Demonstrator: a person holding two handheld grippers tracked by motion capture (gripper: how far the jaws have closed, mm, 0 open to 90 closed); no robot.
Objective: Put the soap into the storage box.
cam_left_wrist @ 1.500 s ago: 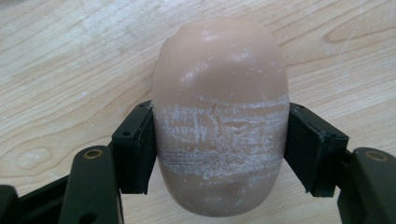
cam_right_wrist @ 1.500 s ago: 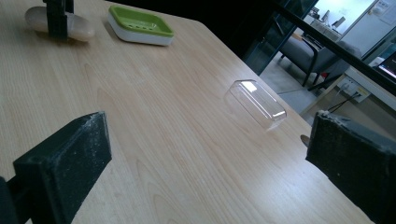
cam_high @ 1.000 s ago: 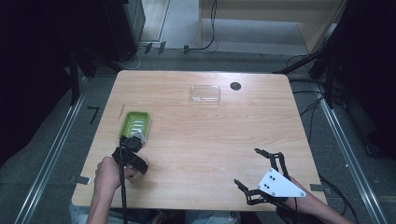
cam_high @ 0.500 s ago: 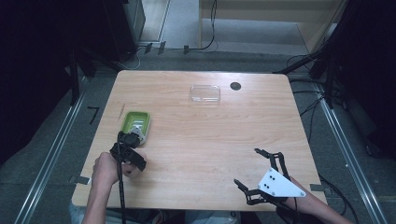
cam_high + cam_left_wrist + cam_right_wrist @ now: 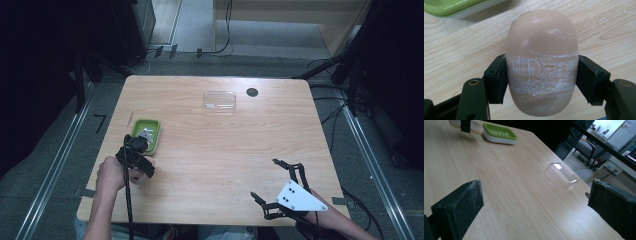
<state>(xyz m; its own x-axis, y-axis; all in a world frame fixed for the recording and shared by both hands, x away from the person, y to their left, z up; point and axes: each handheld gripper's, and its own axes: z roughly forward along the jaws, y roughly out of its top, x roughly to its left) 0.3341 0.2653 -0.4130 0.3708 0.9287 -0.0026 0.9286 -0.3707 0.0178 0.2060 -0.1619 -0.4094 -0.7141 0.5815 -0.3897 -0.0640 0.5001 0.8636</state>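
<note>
A pinkish-beige soap bar (image 5: 541, 37), scuffed white across its middle, sits between the black pads (image 5: 496, 80) of my left gripper (image 5: 541, 77), which is shut on its sides. From above, the left gripper (image 5: 136, 159) is held just in front of the green soap dish (image 5: 150, 131), near the table's left edge, with the soap (image 5: 142, 177) under it. A corner of the dish (image 5: 461, 6) shows beyond the soap. My right gripper (image 5: 272, 182) stands open near the front right, nothing between its jaws. In its own view, the right gripper (image 5: 536, 200) faces the dish (image 5: 500, 132) and the soap (image 5: 477, 127).
A clear plastic lid (image 5: 219, 100) lies at the back middle of the wooden table (image 5: 210, 150), also seen as the lid (image 5: 561, 175) in the right gripper view. A small black round spot (image 5: 252, 92) is beside it. Cables and dark stands surround the table.
The left hand has shifted slightly, with the soap still gripped. The right gripper has stayed where it was.
</note>
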